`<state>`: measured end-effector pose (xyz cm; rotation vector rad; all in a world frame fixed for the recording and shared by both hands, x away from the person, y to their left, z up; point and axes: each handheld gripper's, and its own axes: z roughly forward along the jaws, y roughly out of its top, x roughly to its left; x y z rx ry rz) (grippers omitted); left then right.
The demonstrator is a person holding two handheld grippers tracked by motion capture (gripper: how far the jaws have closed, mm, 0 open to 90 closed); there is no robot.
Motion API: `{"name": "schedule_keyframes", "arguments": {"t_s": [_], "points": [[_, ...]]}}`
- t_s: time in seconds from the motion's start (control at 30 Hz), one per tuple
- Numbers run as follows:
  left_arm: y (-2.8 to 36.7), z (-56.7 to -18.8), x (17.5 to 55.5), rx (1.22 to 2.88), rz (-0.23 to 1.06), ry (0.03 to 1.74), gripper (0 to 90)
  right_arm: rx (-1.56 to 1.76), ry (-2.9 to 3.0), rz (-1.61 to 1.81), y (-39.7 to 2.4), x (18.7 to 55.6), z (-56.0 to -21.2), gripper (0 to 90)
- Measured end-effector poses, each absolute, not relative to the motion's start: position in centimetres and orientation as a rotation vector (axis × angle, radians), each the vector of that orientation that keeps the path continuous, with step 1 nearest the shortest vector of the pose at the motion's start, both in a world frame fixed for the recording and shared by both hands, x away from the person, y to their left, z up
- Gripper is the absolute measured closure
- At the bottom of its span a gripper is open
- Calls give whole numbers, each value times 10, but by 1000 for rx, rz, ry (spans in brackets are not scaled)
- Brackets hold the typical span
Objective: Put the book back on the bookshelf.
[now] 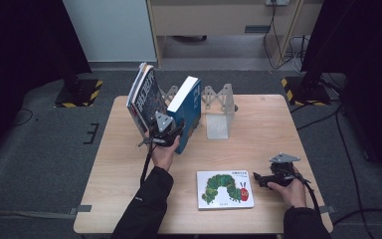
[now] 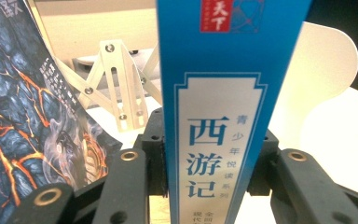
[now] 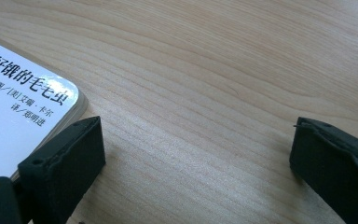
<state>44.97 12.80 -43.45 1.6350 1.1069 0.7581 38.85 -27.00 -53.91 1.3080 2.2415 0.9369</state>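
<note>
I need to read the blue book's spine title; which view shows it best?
The left gripper view: the blue book's spine faces the camera, characters legible. The high view shows it small and tilted; the right gripper view looks elsewhere.

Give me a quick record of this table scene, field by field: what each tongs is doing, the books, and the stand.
left tongs: shut on the blue book's spine
blue book: tilted, bottom edge on the table
dark lava-cover book: leaning, left of the blue book
right tongs: open, low over bare wood beside the caterpillar book
caterpillar book: flat, cover up, near the front edge
metal book stand: behind the blue book
table: light wood
</note>
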Motion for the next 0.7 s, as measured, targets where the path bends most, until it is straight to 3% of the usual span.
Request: {"name": "schedule_keyframes", "arguments": {"t_s": [0.7], "points": [[106,-436,472,1580,785,1177,604,1302,2244,938,-269,390,-539,30]]}}
